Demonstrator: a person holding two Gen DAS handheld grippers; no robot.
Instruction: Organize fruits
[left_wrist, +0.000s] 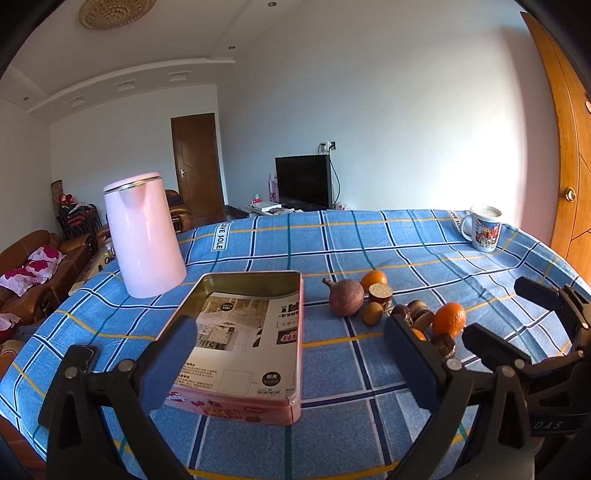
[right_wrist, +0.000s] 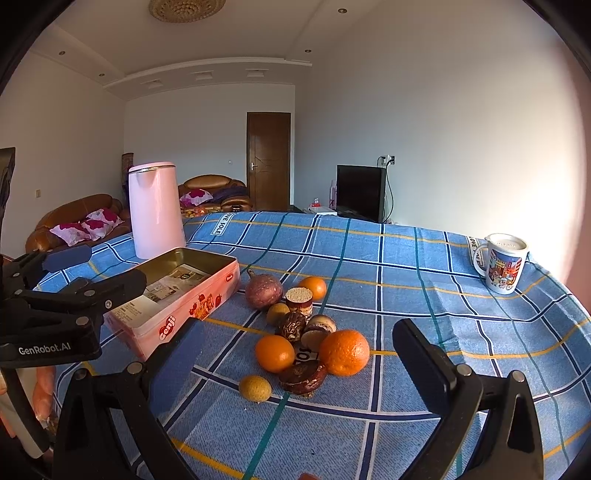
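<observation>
A pink open tin box (left_wrist: 258, 343) (right_wrist: 184, 291) lies on the blue checked tablecloth. Right of it is a cluster of fruit and snacks: a purple passion fruit (left_wrist: 346, 297) (right_wrist: 263, 293), oranges (left_wrist: 448, 319) (right_wrist: 344, 352) (right_wrist: 275, 353) (right_wrist: 313, 287), small yellow fruits (right_wrist: 255, 387) and brown round cakes (right_wrist: 303, 377). My left gripper (left_wrist: 291, 363) is open and empty, hovering over the tin's near end. My right gripper (right_wrist: 301, 365) is open and empty, just in front of the fruit cluster. The right gripper also shows at the right of the left wrist view (left_wrist: 517, 321).
A pink kettle (left_wrist: 144, 236) (right_wrist: 157, 210) stands behind the tin at the table's far left. A printed mug (left_wrist: 484, 227) (right_wrist: 503, 263) stands at the far right edge. Sofas, a TV and doors lie beyond the table.
</observation>
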